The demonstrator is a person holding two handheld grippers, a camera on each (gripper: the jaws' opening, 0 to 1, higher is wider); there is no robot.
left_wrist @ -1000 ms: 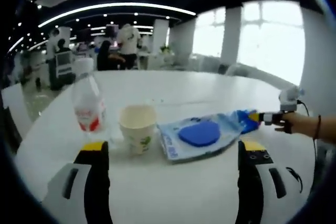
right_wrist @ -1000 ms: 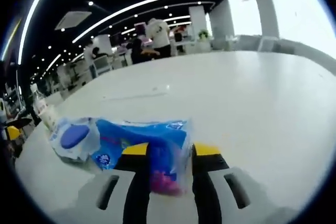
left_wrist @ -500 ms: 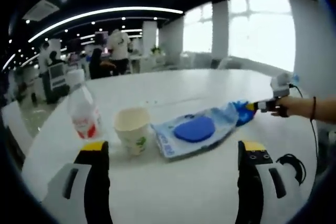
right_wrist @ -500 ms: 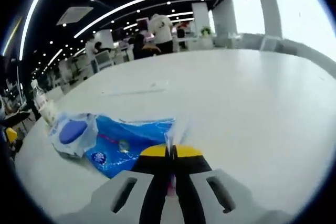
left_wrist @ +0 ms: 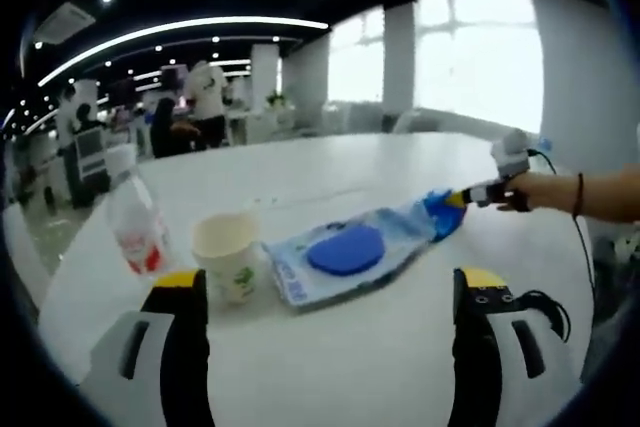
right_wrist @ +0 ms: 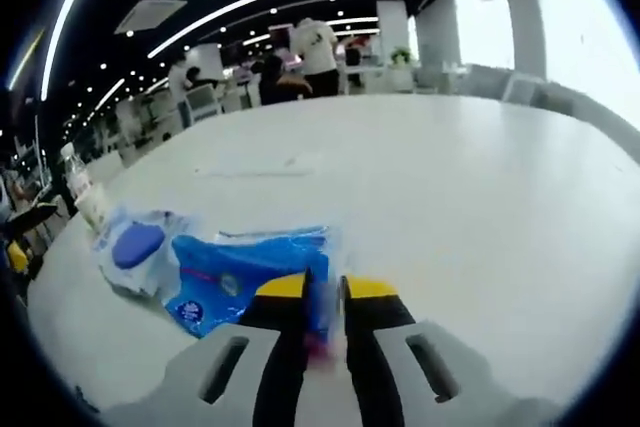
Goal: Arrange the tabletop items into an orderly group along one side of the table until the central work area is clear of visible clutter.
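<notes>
A blue and white plastic packet [left_wrist: 345, 252] lies flat on the white table [left_wrist: 330, 172]. A paper cup [left_wrist: 225, 252] stands just left of it, and a clear bottle with a red label [left_wrist: 135, 227] left of the cup. My left gripper [left_wrist: 330, 292] is open, wide of the cup and packet and short of them. My right gripper [right_wrist: 325, 292] is shut on the packet's [right_wrist: 235, 272] near end, with blue film filling the narrow gap between its jaws. In the left gripper view, that right gripper [left_wrist: 470, 194] sits at the packet's far right tip, held by a hand [left_wrist: 545, 192].
The cup [right_wrist: 95, 209] and bottle [right_wrist: 70, 172] stand beyond the packet at the table's left side in the right gripper view. A dark cable [left_wrist: 540, 307] lies near the right edge. Several people [right_wrist: 315, 47] and other tables are far behind.
The right jaws closed onto the packet's end, then parted slightly around the film. The packet has bunched up toward the cup. The left view has shifted, and its jaws stay wide open.
</notes>
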